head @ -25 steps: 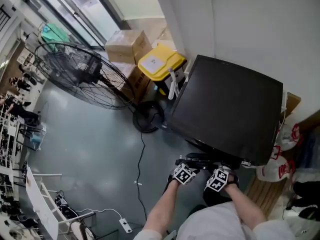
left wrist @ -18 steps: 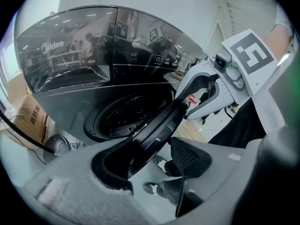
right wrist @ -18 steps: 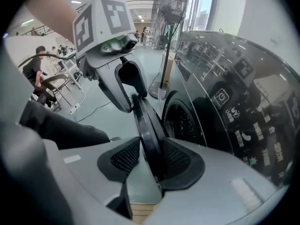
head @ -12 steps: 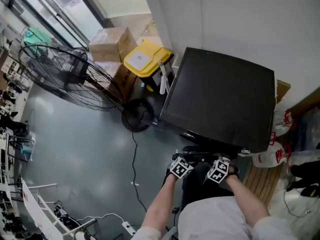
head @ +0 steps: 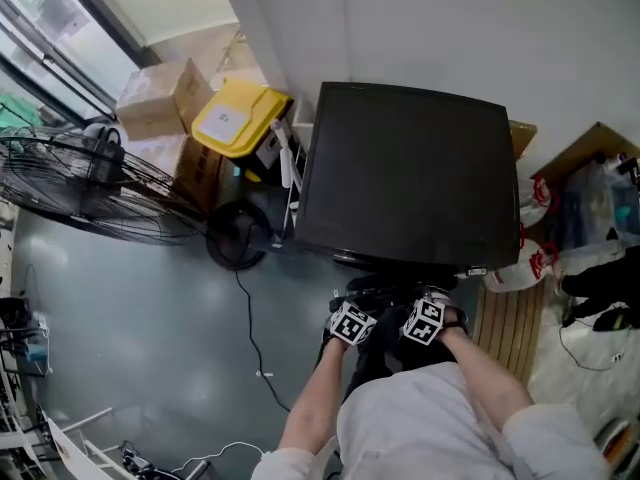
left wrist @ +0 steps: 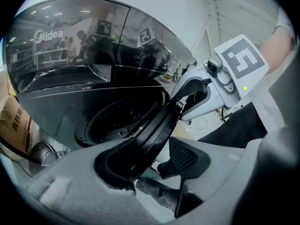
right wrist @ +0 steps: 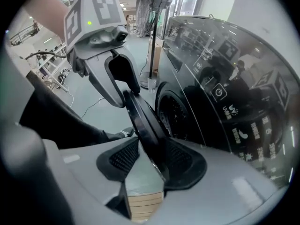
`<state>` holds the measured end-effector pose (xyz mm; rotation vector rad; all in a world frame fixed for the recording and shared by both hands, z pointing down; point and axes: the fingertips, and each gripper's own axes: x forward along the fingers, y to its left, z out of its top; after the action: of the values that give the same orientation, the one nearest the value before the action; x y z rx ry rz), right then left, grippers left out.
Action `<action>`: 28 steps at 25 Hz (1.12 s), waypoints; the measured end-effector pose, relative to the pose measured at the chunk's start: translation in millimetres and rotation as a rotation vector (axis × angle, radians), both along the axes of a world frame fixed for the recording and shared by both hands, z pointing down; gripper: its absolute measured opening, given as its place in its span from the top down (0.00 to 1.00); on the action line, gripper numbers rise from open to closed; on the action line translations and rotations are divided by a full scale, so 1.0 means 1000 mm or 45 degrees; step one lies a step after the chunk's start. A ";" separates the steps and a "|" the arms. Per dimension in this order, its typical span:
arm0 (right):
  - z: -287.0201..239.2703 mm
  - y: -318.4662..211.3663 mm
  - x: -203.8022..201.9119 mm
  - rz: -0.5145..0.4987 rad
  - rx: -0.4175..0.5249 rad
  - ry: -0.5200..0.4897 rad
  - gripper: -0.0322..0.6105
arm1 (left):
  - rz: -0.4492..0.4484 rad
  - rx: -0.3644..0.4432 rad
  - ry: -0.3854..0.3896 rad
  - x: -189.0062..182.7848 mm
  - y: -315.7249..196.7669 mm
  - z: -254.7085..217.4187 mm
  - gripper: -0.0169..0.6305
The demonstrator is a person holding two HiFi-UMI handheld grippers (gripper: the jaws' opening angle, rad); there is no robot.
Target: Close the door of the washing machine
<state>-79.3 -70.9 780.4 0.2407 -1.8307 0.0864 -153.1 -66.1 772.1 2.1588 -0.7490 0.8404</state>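
Observation:
The black washing machine (head: 405, 178) stands against the wall, and its round door (left wrist: 154, 130) hangs partly open in front of the dark drum opening (left wrist: 117, 121). Both grippers straddle the door's rim, side by side. My left gripper (left wrist: 150, 168) is closing: the rim lies against one pad, with a gap to the other. My right gripper (right wrist: 150, 161) is opening: the door (right wrist: 140, 121) leans on the machine-side pad, clear of the other. From above, the left gripper (head: 350, 323) and the right gripper (head: 425, 320) sit just below the machine's front edge.
A yellow bin (head: 240, 118) and cardboard boxes (head: 160, 98) stand left of the machine, with a large floor fan (head: 90, 188) beyond. A cable (head: 250, 338) trails over the grey floor. Wooden slats (head: 510, 328) and bags (head: 525, 258) lie to the right.
The head view has swung, so the machine now sits further left and the fan is near the frame's edge. Both grippers stay together at the machine's front.

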 end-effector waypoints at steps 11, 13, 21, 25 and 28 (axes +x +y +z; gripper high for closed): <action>0.000 -0.017 -0.005 0.224 0.059 -0.059 0.67 | 0.011 0.038 -0.001 -0.006 -0.023 0.001 0.61; 0.000 -0.022 -0.004 0.246 0.075 -0.072 0.67 | 0.010 0.047 -0.001 -0.005 -0.030 0.000 0.61; -0.002 -0.030 -0.003 0.346 0.170 -0.125 0.66 | -0.032 0.095 -0.032 -0.006 -0.040 0.006 0.58; -0.005 -0.036 -0.001 0.398 0.190 -0.153 0.65 | -0.083 0.139 -0.064 -0.005 -0.050 0.002 0.55; -0.006 -0.039 -0.002 0.444 0.197 -0.173 0.64 | -0.134 0.165 -0.087 -0.007 -0.053 0.002 0.53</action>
<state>-81.4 -109.6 774.6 0.6766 -1.9157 0.2091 -160.4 -118.6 773.6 2.1912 -0.9668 0.8350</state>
